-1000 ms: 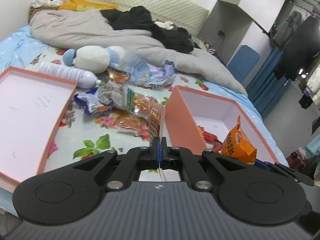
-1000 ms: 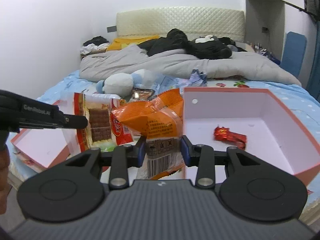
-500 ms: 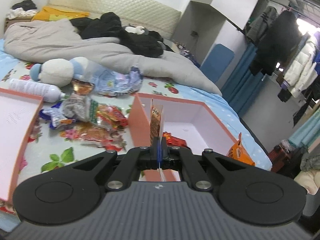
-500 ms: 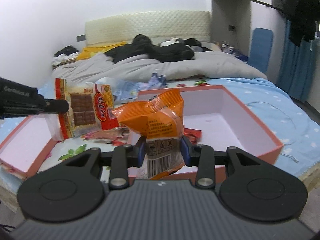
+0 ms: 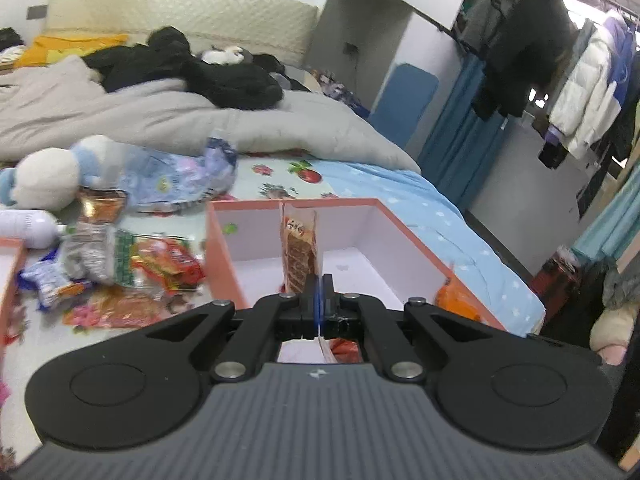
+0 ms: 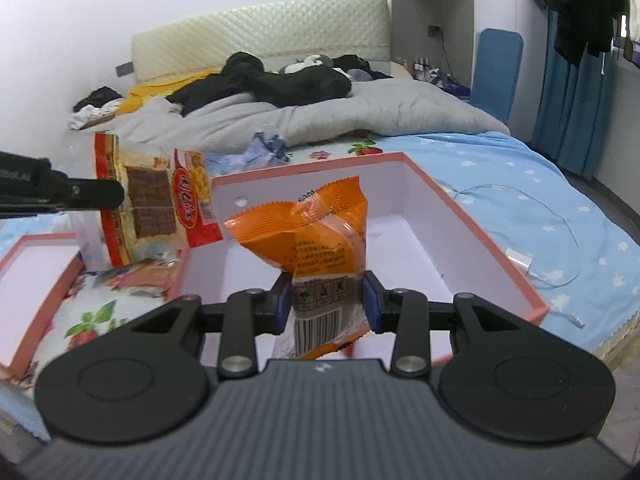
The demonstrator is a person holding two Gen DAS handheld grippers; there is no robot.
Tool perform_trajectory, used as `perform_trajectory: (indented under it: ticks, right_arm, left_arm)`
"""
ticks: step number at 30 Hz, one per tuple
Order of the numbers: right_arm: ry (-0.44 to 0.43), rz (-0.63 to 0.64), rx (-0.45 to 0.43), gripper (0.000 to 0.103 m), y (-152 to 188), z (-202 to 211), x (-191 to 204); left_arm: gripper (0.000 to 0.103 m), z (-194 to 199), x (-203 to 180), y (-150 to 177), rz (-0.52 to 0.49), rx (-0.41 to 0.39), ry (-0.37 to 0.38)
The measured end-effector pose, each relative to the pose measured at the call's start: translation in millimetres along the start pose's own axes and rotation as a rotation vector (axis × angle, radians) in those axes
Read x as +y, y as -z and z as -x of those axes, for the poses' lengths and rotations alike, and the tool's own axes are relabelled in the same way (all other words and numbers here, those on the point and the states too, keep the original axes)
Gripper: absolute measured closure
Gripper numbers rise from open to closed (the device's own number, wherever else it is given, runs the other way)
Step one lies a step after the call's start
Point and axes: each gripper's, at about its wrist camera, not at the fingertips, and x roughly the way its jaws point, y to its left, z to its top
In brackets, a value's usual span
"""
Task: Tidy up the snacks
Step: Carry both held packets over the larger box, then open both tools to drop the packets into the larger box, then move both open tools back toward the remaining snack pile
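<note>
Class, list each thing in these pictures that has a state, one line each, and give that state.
Left gripper: shut on the biscuit pack.
Biscuit pack: held upright, above the box.
Right gripper: shut on the orange bag.
Orange bag: held, crumpled, above the box.
Box: open, nearly empty.
Lid: off, lying upturned.

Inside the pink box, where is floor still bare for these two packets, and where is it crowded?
The pink box has bare white floor along its far and right walls. A red packet lies at its near end. Crowded: the snack pile left of the box.
</note>
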Motion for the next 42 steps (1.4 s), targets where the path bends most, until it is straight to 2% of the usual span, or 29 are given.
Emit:
perform_trajectory:
  ticks: [3,9,17,19,21,23,24,29,34,42]
  right_arm:
    - [-0.001,-0.033,0.058,0.063,-4.8,-23.8,-12.7]
    - [0.035,-0.053,0.145,0.062,-4.4,-55.7,-28.8]
    - [0.039,-0.061,0.199,0.059,6.8,-71.4,-34.1]
    - [0.027,-0.077,0.211,0.058,9.0,-72.8,-37.3]
    - [0.017,-0.085,0.211,0.05,8.6,-72.1,-39.8]
    - [0.01,-0.084,0.201,0.036,9.0,-68.4,-39.9]
    - [0.004,-0.083,0.194,0.035,9.4,-65.7,-39.8]
    - [-0.028,-0.082,0.15,0.035,8.8,-45.7,-35.0]
    - [-0.068,-0.066,0.094,0.035,5.4,-23.7,-21.6]
    - [-0.109,-0.053,0.018,0.035,2.8,2.3,2.7]
  left_arm:
    - [0.103,-30.6,-9.0,-8.8,-0.038,0.033,0.005]
    - [0.103,-92.2,-12.3,-17.0,-0.075,0.154,0.004]
    - [0.103,-115.1,-11.0,-14.1,-0.086,0.22,-0.037]
    - [0.103,-114.0,-9.6,-11.7,-0.072,0.221,-0.042]
    - [0.103,-111.0,-10.5,-9.1,-0.066,0.221,-0.049]
    - [0.102,-106.7,-11.4,-6.2,-0.059,0.219,-0.053]
    - [0.102,-102.5,-11.9,-3.9,-0.055,0.216,-0.054]
    - [0.102,-78.6,-13.4,6.3,-0.032,0.193,-0.059]
    - [0.102,-43.8,-18.3,15.9,-0.069,0.156,-0.095]
    - [0.102,7.8,2.0,22.5,-0.034,0.072,-0.132]
